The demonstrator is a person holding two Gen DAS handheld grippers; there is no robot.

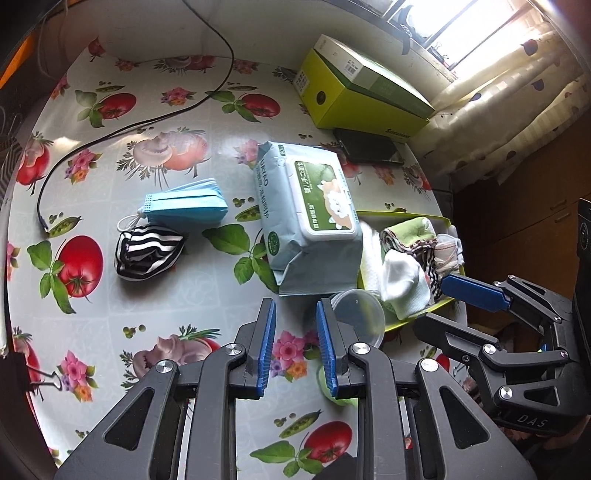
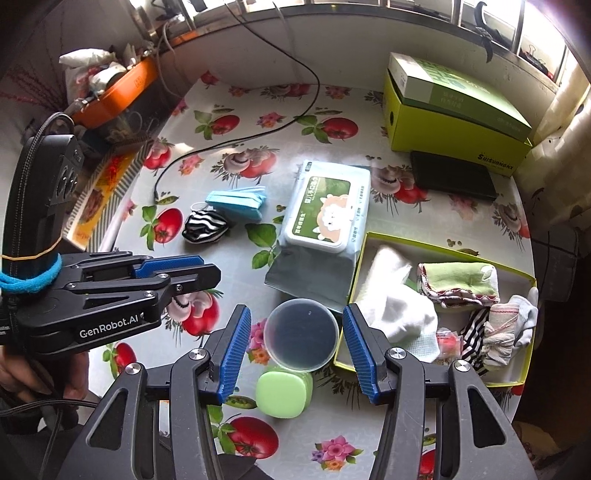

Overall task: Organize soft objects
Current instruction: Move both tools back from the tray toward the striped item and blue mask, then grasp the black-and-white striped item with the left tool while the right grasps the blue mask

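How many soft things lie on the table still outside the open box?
2: the blue masks left of the wipes pack, and the striped cloth just before them. Others may be hidden.

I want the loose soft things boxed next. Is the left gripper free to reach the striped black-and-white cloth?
Probably yes. The left gripper is open and holds nothing, and only bare tablecloth lies between it and the striped cloth; the blue masks sit just behind.

Bright daylight pours through the window [image 1: 476, 29] — blown-out glare there, tablecloth [image 1: 177, 122] sheen, fisheye-bent edges.
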